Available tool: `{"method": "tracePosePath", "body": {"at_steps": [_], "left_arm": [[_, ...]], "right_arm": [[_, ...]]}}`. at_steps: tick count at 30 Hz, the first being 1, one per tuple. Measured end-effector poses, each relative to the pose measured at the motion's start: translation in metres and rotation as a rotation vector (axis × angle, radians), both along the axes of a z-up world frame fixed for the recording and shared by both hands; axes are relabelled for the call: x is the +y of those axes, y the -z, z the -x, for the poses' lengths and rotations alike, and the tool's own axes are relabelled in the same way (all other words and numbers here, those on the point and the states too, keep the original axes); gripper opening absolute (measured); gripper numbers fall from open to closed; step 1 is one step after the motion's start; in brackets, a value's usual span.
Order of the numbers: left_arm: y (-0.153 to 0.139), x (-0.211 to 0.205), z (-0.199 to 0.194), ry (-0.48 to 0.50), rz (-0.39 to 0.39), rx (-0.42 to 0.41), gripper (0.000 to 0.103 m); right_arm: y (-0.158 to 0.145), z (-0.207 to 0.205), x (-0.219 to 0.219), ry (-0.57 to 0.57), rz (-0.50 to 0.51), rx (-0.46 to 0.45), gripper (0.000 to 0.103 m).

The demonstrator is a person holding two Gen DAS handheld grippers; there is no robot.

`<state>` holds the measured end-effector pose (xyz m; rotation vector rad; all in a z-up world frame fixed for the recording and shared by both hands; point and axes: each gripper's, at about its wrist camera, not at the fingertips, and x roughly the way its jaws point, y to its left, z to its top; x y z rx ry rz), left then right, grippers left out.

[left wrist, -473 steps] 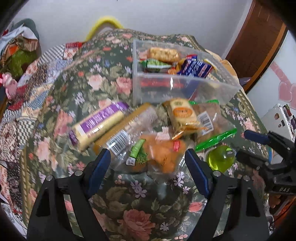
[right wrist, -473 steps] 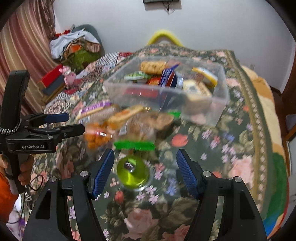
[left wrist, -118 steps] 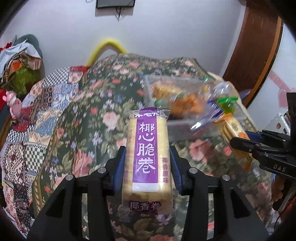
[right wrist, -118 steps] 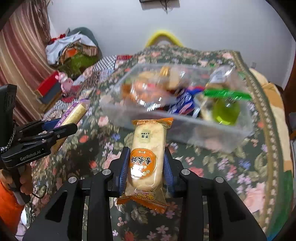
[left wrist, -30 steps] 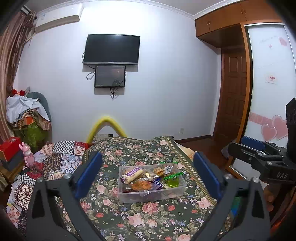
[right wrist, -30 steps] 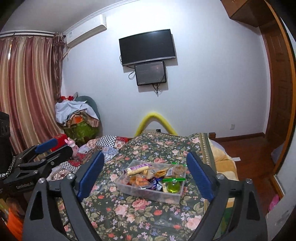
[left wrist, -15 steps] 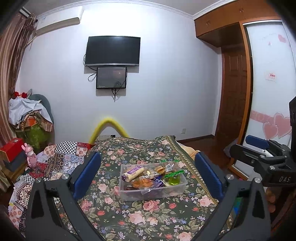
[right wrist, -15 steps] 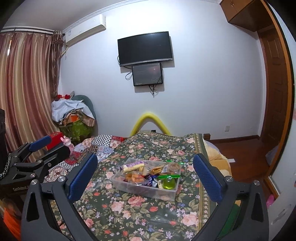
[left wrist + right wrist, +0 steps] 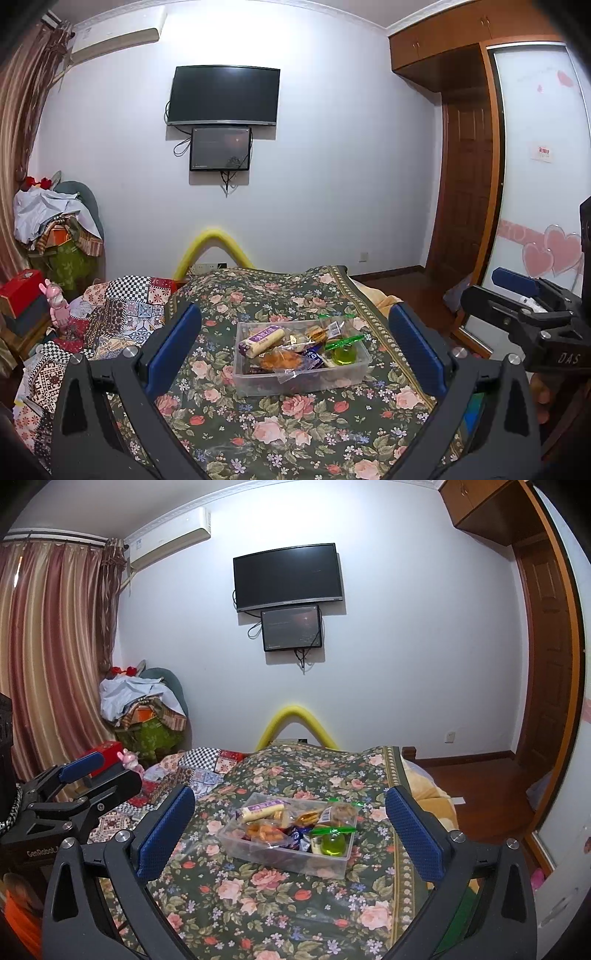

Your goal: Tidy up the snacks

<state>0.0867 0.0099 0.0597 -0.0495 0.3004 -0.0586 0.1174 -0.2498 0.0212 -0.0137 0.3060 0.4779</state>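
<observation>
A clear plastic bin (image 9: 295,380) full of snacks stands on the floral cloth of the bed; it also shows in the right wrist view (image 9: 258,851). A purple-wrapped roll pack (image 9: 262,339) lies on top at the left, a green jelly cup (image 9: 347,355) at the right, orange snacks (image 9: 282,358) in the middle. My left gripper (image 9: 295,350) is wide open and empty, held back from the bin. My right gripper (image 9: 290,830) is also wide open and empty. Each gripper shows at the edge of the other's view.
The bed's floral cover (image 9: 295,435) stretches around the bin. A patchwork quilt (image 9: 110,317) lies to the left. Clothes pile (image 9: 144,705) and boxes stand by the curtain. A TV (image 9: 223,96) hangs on the far wall. A wooden door (image 9: 465,192) is at right.
Both grippers have let go of their snack packs, which now lie in the bin, and have pulled far back. Over the last second both views barely shift.
</observation>
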Motion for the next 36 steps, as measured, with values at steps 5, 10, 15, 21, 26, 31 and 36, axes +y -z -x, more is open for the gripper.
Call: {"method": "tracePosePath", "body": {"at_steps": [5, 10, 15, 21, 26, 31, 36], "left_arm": [[0.0010, -0.0014, -0.0006, 0.004, 0.000, -0.001, 0.103], [0.0012, -0.0025, -0.0017, 0.006, 0.007, -0.002, 0.103], [0.0009, -0.0023, -0.0018, 0.009, 0.012, -0.002, 0.103], [0.0005, -0.0025, -0.0032, 0.019, 0.015, 0.003, 0.103], [0.0009, -0.0032, -0.0025, 0.021, 0.014, 0.001, 0.103], [0.0009, -0.0039, -0.0015, 0.021, 0.017, -0.003, 0.103], [0.0016, -0.0036, -0.0020, 0.026, 0.021, 0.002, 0.103]], "right_arm": [[-0.0009, 0.0001, -0.0015, 0.008, 0.002, 0.001, 0.103], [-0.0021, 0.0005, -0.0018, 0.019, 0.007, -0.005, 0.103], [-0.0028, 0.0004, -0.0023, 0.019, 0.008, -0.004, 0.103], [-0.0022, 0.0003, -0.0018, 0.019, 0.011, -0.004, 0.103], [-0.0018, 0.0008, -0.0019, 0.018, 0.016, -0.009, 0.103], [-0.0020, 0.0005, -0.0024, 0.020, 0.017, -0.007, 0.103], [-0.0028, -0.0001, -0.0031, 0.020, 0.018, -0.005, 0.103]]}}
